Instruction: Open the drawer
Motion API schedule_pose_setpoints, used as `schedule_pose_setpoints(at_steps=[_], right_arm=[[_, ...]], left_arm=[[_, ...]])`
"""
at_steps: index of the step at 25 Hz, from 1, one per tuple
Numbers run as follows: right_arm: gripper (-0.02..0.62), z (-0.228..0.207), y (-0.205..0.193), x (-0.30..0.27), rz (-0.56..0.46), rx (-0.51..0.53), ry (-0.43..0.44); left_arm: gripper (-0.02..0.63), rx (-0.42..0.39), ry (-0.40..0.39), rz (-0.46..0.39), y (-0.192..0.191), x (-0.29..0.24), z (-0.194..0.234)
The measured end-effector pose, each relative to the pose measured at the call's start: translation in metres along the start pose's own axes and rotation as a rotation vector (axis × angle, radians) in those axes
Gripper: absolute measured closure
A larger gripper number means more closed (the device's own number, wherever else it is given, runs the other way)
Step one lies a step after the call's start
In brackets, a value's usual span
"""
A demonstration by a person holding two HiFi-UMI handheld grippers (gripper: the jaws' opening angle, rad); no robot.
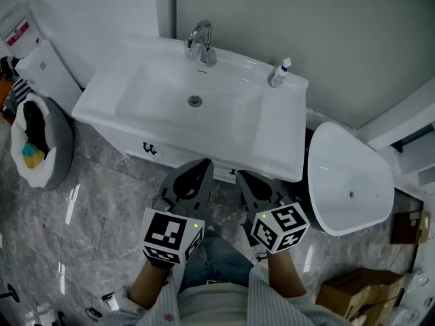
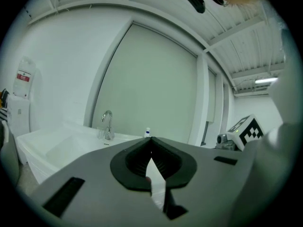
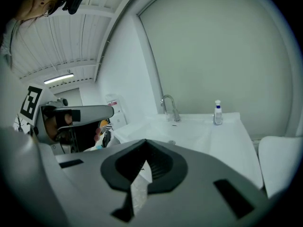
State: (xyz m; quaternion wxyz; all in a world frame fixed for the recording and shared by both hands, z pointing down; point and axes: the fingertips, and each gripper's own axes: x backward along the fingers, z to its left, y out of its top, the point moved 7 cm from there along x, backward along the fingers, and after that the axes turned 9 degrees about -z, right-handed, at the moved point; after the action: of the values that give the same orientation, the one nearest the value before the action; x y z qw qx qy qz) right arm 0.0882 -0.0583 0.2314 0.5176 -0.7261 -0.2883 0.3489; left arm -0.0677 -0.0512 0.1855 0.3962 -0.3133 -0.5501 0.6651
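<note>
The white vanity's drawer front (image 1: 178, 156) lies just under the basin's front edge and looks closed. A dark handle (image 1: 149, 149) shows on its left part, and a second one (image 1: 233, 173) peeks out between my grippers. My left gripper (image 1: 202, 163) (image 2: 151, 140) points at the drawer front from just before it, shut and holding nothing. Beside it, my right gripper (image 1: 242, 176) (image 3: 143, 142) is also shut and holds nothing, its tip close to the second handle. Neither gripper visibly touches the drawer.
On the basin (image 1: 156, 66) stand a chrome faucet (image 1: 200, 43) and a small soap bottle (image 1: 279, 73). A white toilet (image 1: 350, 182) is close on the right, a lined waste bin (image 1: 37, 145) on the left, and a cardboard box (image 1: 353, 294) at bottom right. The floor is grey marble.
</note>
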Motion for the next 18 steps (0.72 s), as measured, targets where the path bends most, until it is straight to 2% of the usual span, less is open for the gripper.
schedule_pose_setpoints(at_steps=[10, 18], right_arm=[[0.586, -0.011, -0.015, -0.010, 0.004, -0.055, -0.114], [0.586, -0.022, -0.039, -0.014, 0.037, -0.089, -0.167]], left_arm=[[0.591, 0.013, -0.099, 0.062, -0.015, -0.023, 0.018], [0.591, 0.035, -0.132, 0.118, -0.043, -0.030, 0.027]])
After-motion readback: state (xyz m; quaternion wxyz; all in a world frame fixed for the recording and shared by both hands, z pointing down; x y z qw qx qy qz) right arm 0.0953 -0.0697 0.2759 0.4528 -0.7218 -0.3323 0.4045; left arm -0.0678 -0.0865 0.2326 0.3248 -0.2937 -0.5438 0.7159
